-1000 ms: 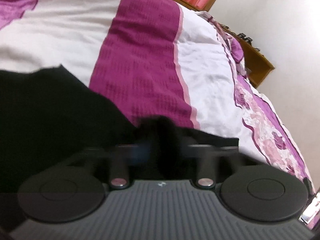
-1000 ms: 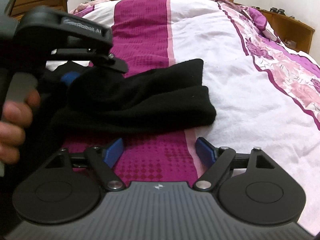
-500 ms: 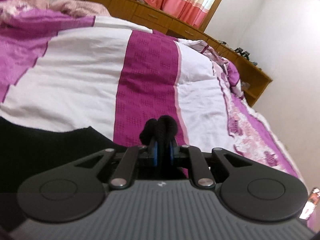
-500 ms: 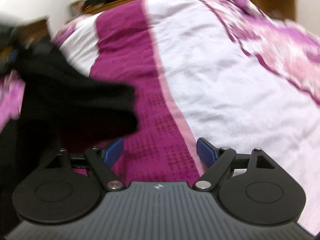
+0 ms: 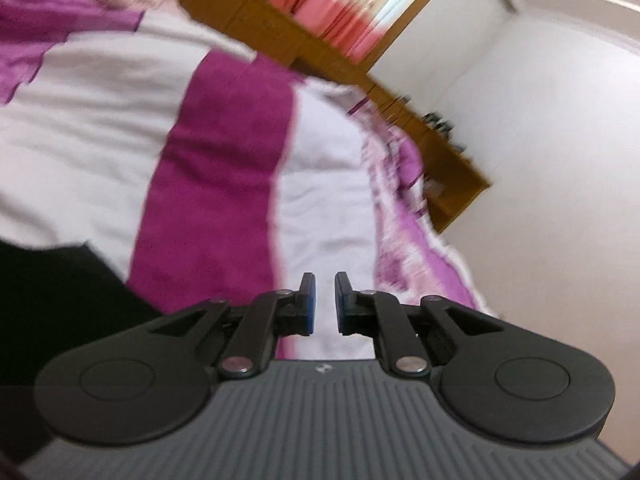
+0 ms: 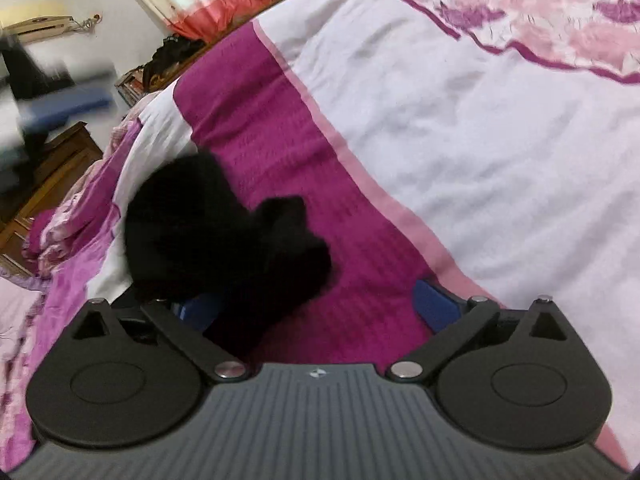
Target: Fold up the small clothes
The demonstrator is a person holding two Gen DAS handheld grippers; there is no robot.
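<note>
My left tongs [image 5: 323, 300] are narrow, only a slit between the blue pads [image 5: 310, 300], nothing in them, raised over the bed [image 5: 320, 208]. My right tongs [image 6: 316, 304] have just been opening and stand wide. The black garment [image 6: 208, 232] lies bunched on the magenta stripe [image 6: 280, 152] (one fold covers my left pad), toward the bed's left edge.

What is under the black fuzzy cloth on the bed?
The black cloth lies on the bedspread, mostly over its magenta stripe and partly over the white at its left. Whether anything else is tucked underneath cannot be seen; the cloth covers it.
</note>
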